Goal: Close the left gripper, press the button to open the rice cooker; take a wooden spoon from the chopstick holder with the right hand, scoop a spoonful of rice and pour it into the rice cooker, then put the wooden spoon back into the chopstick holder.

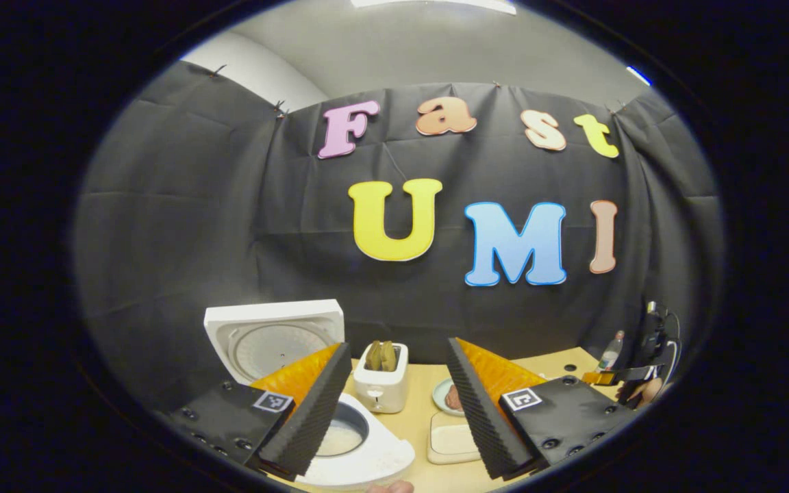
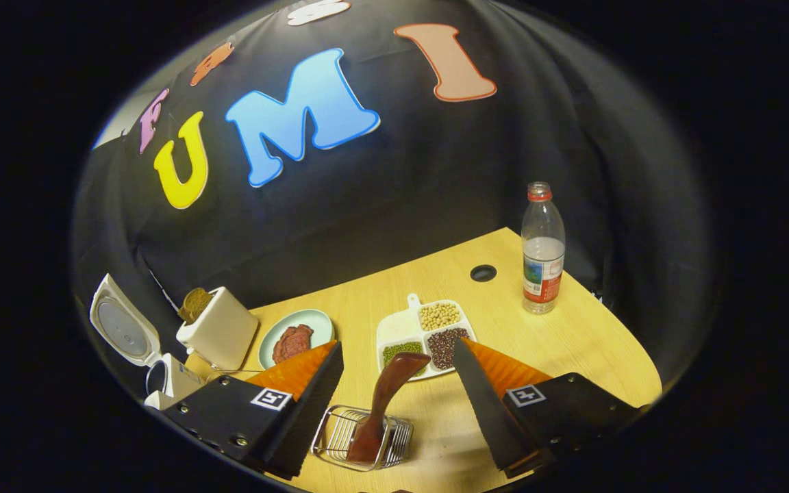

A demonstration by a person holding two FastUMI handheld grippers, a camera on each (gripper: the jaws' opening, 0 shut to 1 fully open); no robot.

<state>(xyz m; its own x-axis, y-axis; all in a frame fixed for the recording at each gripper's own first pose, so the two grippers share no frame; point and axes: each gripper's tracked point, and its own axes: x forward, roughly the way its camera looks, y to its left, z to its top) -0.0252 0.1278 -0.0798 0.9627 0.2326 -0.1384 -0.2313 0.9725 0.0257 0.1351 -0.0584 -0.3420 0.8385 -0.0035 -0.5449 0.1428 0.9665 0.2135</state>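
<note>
The white rice cooker (image 1: 367,459) stands open with its lid (image 1: 274,339) tipped up, and its pot (image 1: 341,437) looks pale inside. My left gripper (image 1: 399,352) hovers open just above and in front of it, holding nothing. In the right gripper view the cooker (image 2: 161,376) sits at the far left with its lid (image 2: 124,329) raised. A dark wooden spoon (image 2: 386,400) stands in the wire chopstick holder (image 2: 333,438). My right gripper (image 2: 398,346) is open, its fingers on either side of the spoon and apart from it. The right gripper (image 1: 624,375) also appears far right in the left gripper view.
On the wooden table (image 2: 572,329) stand a white toaster (image 2: 220,332) with bread, a green plate (image 2: 312,322) of meat, a divided dish (image 2: 394,332) of beans and a water bottle (image 2: 543,250). A shallow white dish (image 1: 451,441) lies beside the cooker.
</note>
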